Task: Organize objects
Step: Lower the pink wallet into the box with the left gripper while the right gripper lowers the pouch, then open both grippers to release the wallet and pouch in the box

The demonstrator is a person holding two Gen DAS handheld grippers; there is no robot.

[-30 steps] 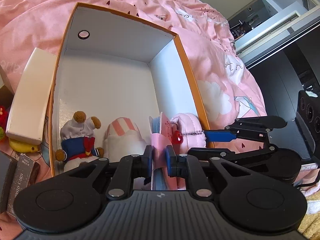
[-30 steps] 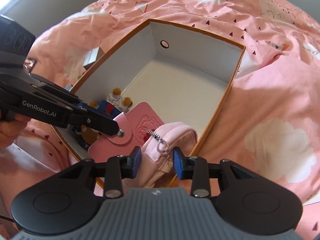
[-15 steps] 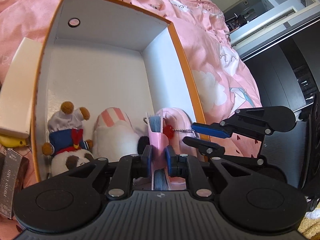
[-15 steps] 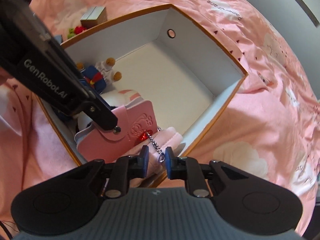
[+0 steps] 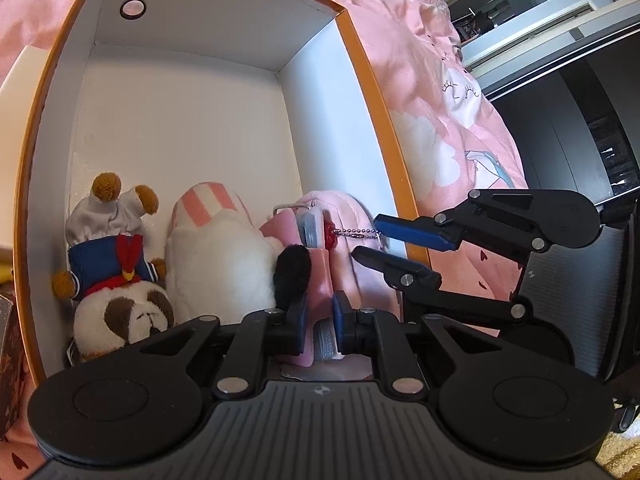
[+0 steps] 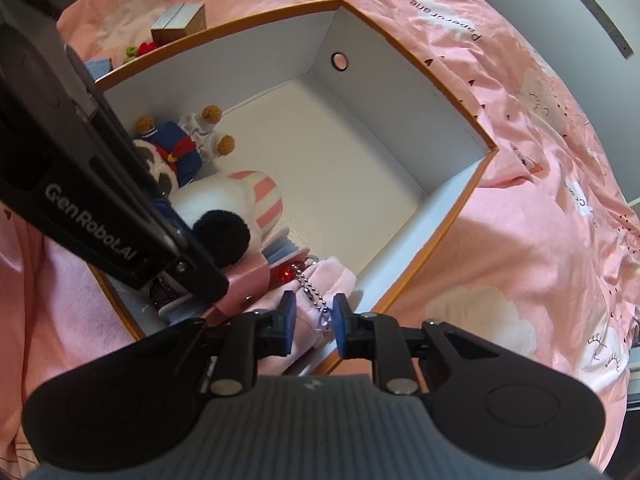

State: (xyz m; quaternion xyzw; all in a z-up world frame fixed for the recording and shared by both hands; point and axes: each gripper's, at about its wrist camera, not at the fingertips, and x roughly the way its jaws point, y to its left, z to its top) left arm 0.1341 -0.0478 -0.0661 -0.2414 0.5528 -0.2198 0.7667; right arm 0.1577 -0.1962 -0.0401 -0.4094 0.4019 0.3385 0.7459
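A white box with an orange rim (image 5: 360, 60) lies on the bed. My left gripper (image 5: 319, 320) is shut on a pink card holder (image 5: 320, 272) with grey-blue pages, standing on edge in the box's near right corner. A red charm on a ball chain (image 5: 329, 232) hangs from it. Beside it stands a pink padded pouch (image 6: 336, 280). My right gripper (image 6: 314, 320) is shut on the pouch's near edge, the chain dangling between its pads. The left gripper's finger (image 6: 192, 268) crosses the right wrist view. A sailor bear plush (image 5: 108, 256) and a white striped plush (image 5: 216, 256) fill the near left.
The far half of the box floor (image 6: 340, 152) is bare. A pink duvet (image 6: 540, 200) surrounds the box. Small boxes (image 6: 180, 20) and little toys lie beyond its left wall. A dark chair (image 5: 580, 272) and dark furniture stand right of the bed.
The right gripper's jaws closed onto the pouch and the wrist rolled. Both grippers sank toward the box's near corner, so card holder and pouch now sit lower beside the white plush.
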